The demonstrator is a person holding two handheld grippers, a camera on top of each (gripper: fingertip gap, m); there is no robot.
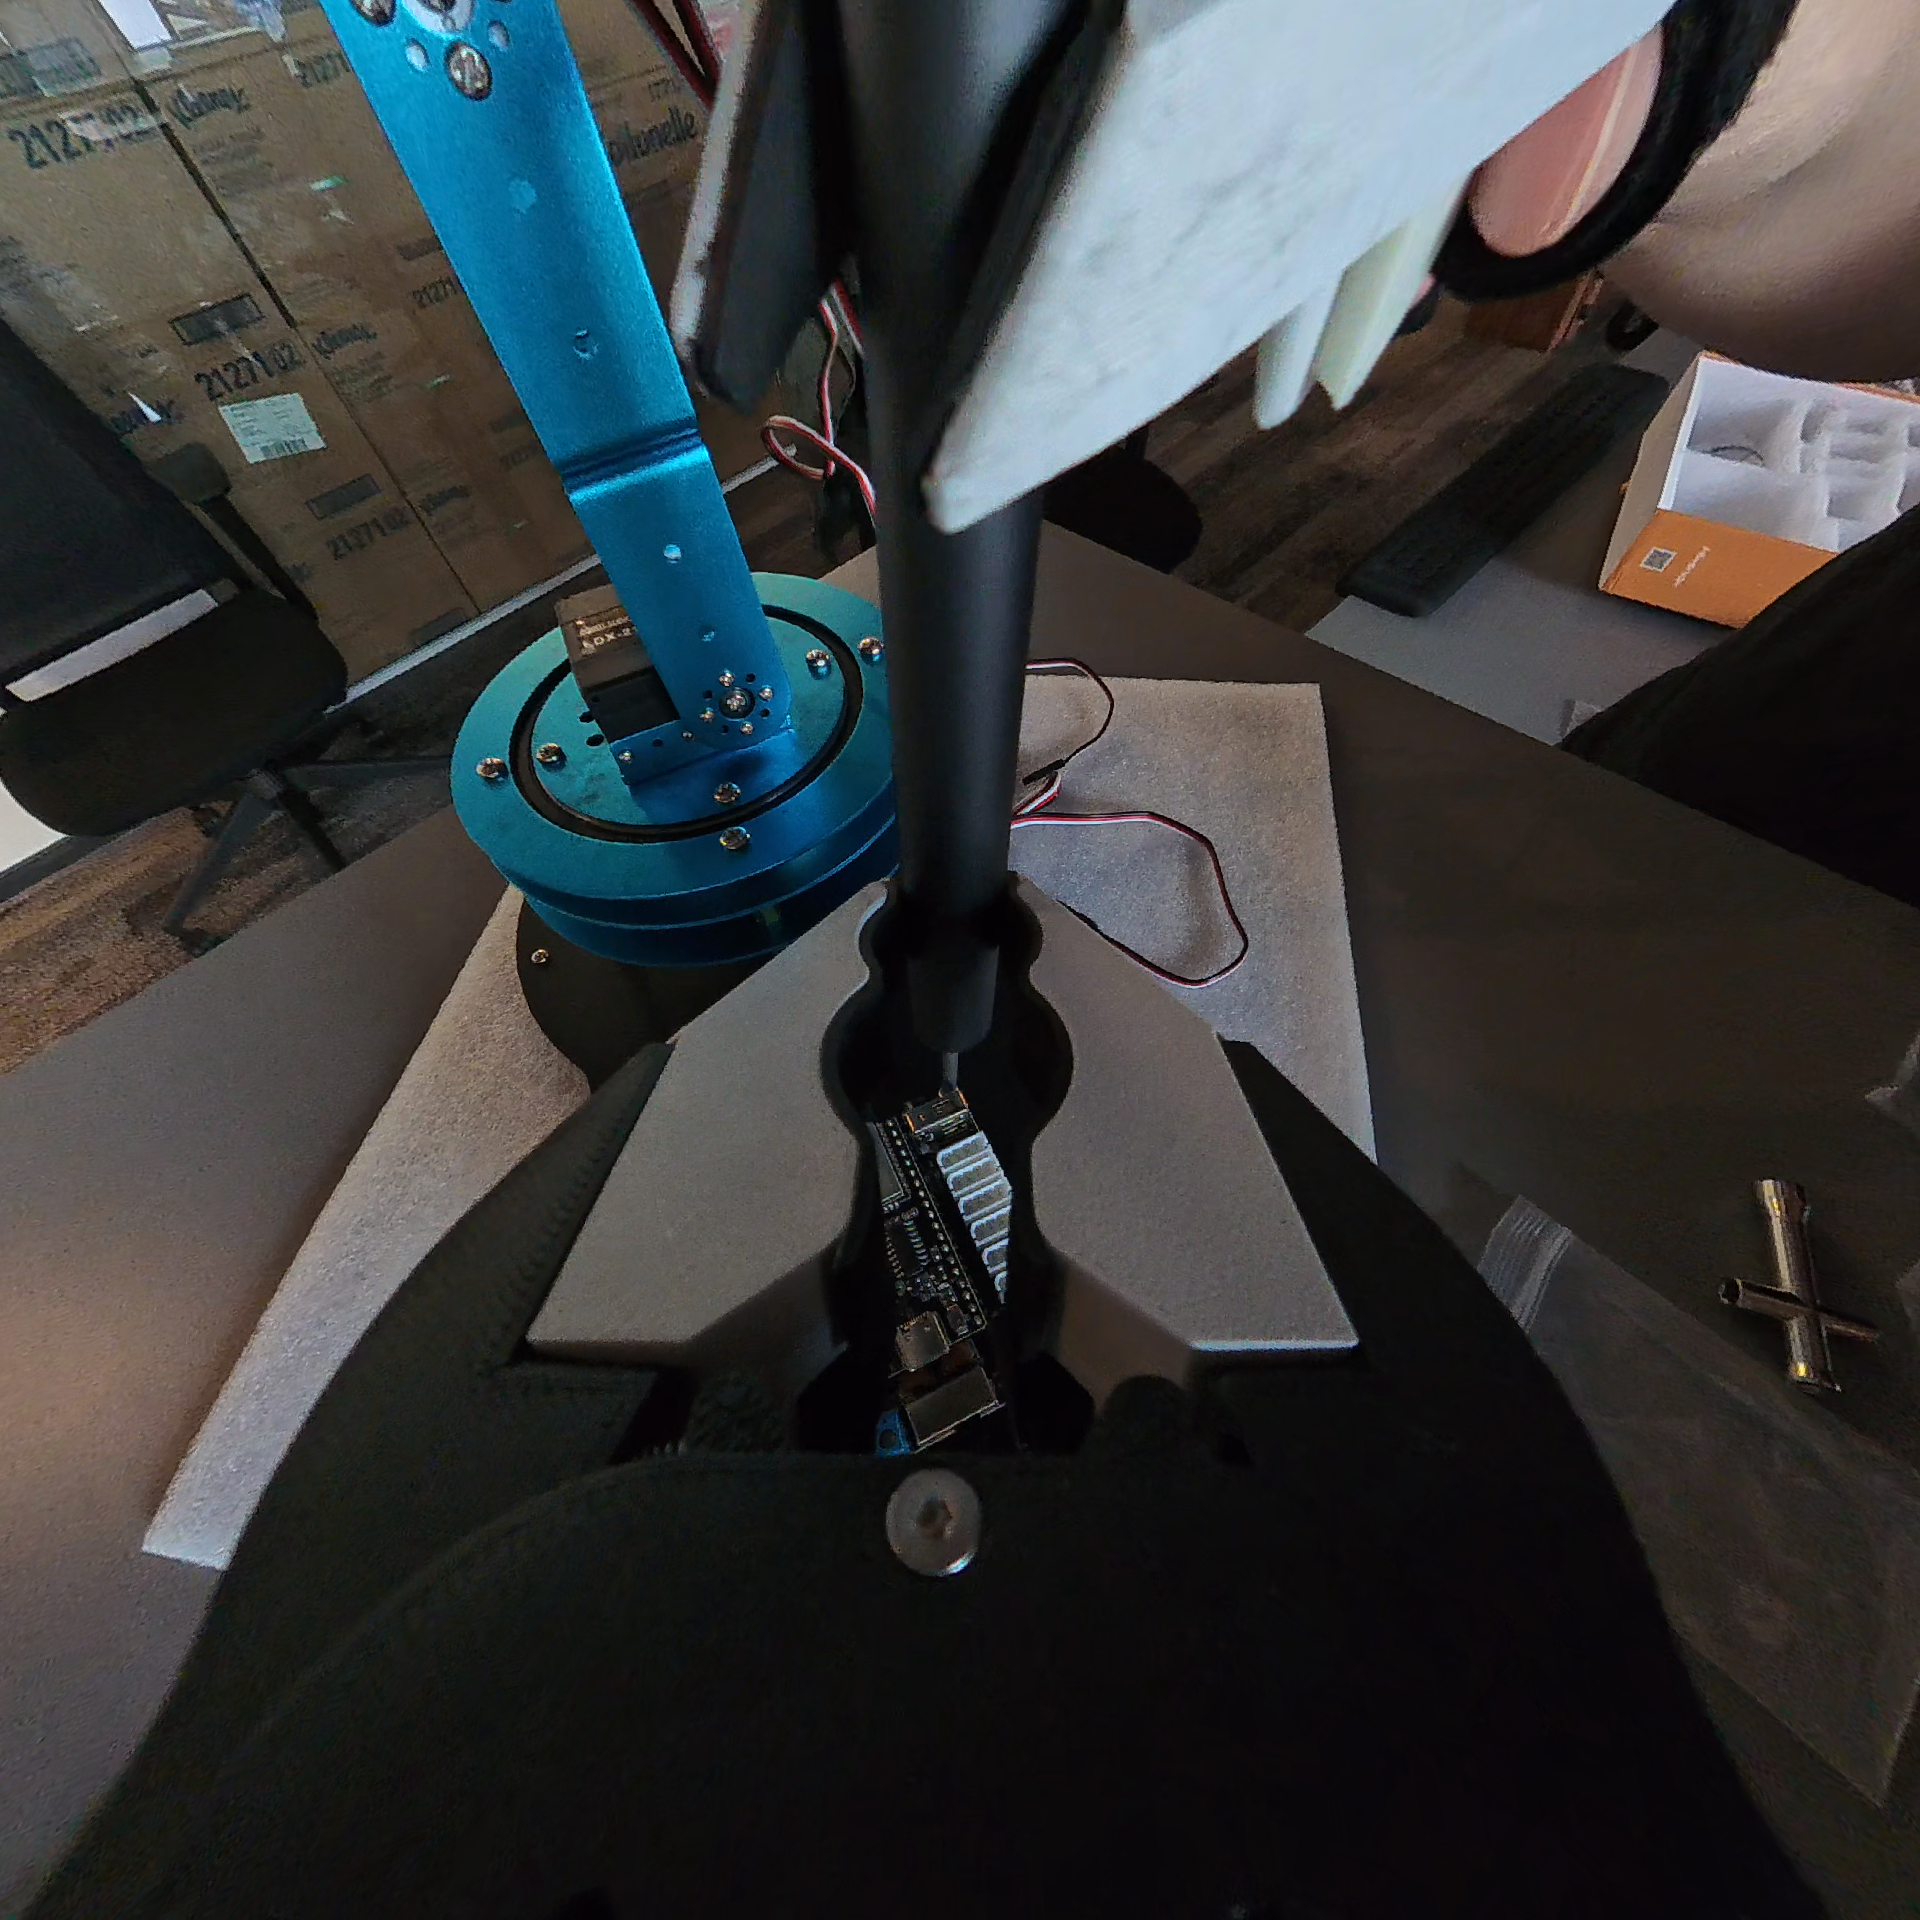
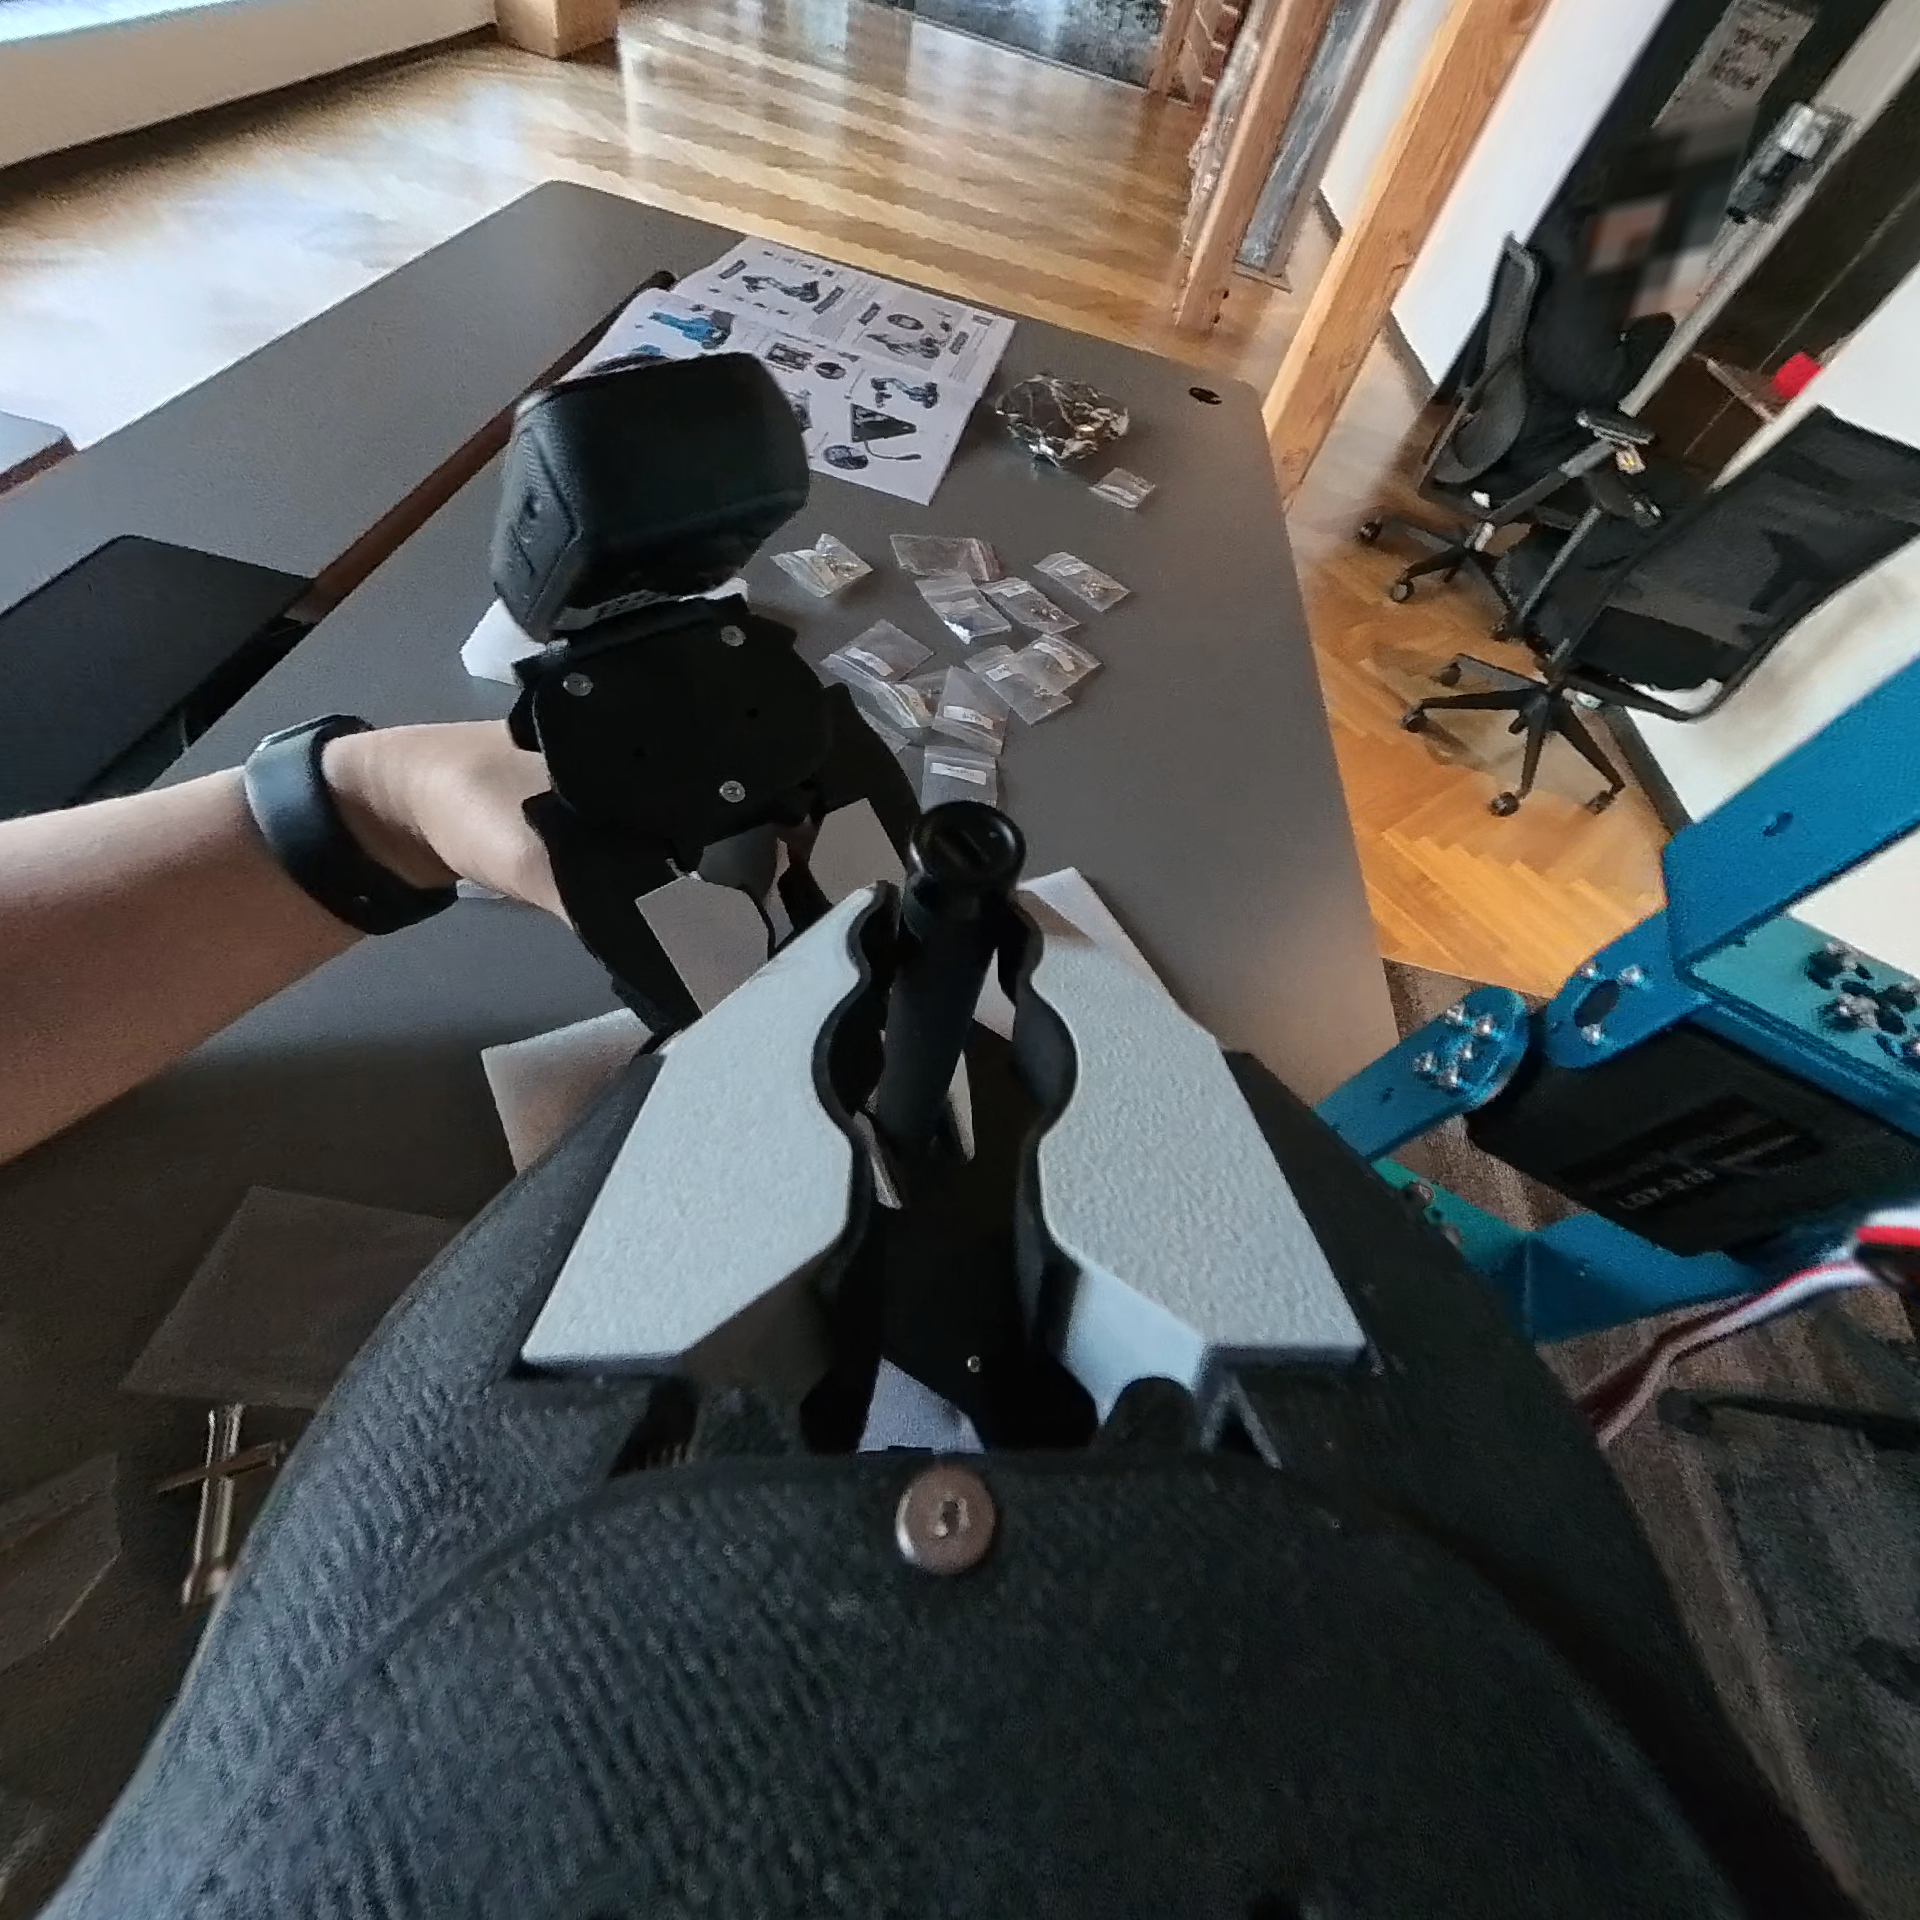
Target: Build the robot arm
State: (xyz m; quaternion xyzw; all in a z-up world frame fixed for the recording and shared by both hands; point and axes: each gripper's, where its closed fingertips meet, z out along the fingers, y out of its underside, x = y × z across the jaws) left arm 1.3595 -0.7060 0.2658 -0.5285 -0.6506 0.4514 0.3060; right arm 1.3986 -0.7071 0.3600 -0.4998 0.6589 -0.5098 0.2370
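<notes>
My left gripper (image 1: 951, 914) points down at a white foam sheet (image 1: 1195, 748) and is shut on a small black circuit board (image 1: 940, 1216) that shows in the narrow gap between its grey pads. My right gripper (image 2: 951, 914) is shut on the handle of a black screwdriver (image 2: 935, 997). In the left wrist view the screwdriver (image 1: 956, 727) comes down from above, with its thin tip at the far end of the board. The right gripper (image 1: 935, 312) shows at the top there. The left gripper (image 2: 727, 935), held by a hand, shows in the right wrist view.
A blue robot arm on a round base (image 1: 675, 790) stands just behind the board, trailing red-white-black wires (image 1: 1143, 831). A cross-shaped wrench (image 1: 1803, 1309) and plastic bag (image 1: 1662, 1507) lie at the right. Small parts bags (image 2: 966, 644) and an instruction sheet (image 2: 821, 353) lie farther along the dark table (image 2: 1195, 831). Some 10 centimeters of space lies between my two pairs of fingers.
</notes>
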